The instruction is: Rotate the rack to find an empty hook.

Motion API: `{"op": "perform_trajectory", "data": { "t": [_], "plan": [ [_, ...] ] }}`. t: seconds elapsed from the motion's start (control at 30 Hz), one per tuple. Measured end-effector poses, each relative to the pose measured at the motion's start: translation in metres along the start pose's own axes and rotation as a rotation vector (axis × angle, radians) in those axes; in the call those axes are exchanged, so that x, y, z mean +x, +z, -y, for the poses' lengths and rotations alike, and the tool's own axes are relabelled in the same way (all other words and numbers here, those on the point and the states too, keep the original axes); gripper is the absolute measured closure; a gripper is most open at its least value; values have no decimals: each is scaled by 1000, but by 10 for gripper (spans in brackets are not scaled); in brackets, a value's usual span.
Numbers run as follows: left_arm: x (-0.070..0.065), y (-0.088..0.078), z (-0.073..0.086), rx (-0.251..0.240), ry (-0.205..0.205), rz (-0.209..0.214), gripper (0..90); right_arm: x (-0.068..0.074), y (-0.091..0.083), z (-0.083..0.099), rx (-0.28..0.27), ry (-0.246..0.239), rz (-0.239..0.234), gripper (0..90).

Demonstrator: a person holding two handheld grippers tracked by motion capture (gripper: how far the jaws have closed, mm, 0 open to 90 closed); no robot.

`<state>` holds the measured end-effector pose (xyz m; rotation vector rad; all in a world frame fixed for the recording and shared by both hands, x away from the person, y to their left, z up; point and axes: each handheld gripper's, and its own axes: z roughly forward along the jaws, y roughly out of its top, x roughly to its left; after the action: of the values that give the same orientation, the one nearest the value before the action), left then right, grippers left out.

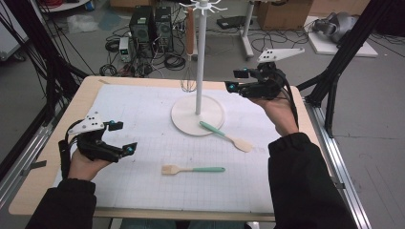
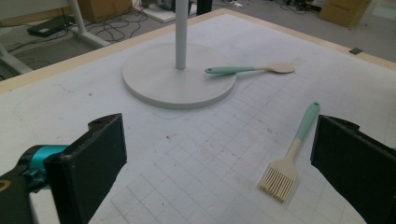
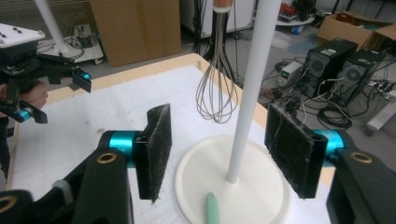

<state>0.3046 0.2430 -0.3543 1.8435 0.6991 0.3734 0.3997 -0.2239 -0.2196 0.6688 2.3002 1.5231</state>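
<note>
Table (image 1: 143, 88) with white grid mat (image 1: 143, 191). White hanging stand (image 1: 198, 62) with round base at the mat's far middle. Whisk (image 1: 189, 71) hangs from the stand's top hooks, just left of the pole, so that one looks done. Two utensils left flat on the mat: spatula (image 1: 225, 136), green handle end lying on the stand's base rim, blade toward the right; pastry brush (image 1: 192, 169) nearer the person, bristles to the left, well apart from the stand. Neither is touched.

Right gripper (image 1: 237, 80) held above the table right of the pole, jaws apart with nothing between the pads; its own view looks past the pole at the whisk. Left gripper (image 1: 125, 138) low over the mat's left side, jaws wide, holding nothing, the brush ahead of it. Judgement: one of three hung; spatula and brush remain.
</note>
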Motion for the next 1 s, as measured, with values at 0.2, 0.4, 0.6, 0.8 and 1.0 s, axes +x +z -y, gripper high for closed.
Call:
{"op": "perform_trajectory", "data": {
  "t": [0.2, 0.4, 0.6, 0.8, 1.0],
  "plan": [
    [0, 0, 0, 4, -3, 0, 40, -2, -2, 14, 14, 14, 11, 363],
    [0, 1, 0, 6, 1, -2, 40, -2, 0, 29, 26, 24, 27, 328],
    [0, 1, 1, 9, -4, 1, 40, -2, 6, 42, 39, 36, 30, 308],
    [0, 1, 1, 6, -3, -2, 40, -2, 13, 55, 75, 41, 32, 296],
    [0, 0, 1, 3, 2, -2, 40, -4, 26, 73, 91, 63, 27, 296]
  ]
}}
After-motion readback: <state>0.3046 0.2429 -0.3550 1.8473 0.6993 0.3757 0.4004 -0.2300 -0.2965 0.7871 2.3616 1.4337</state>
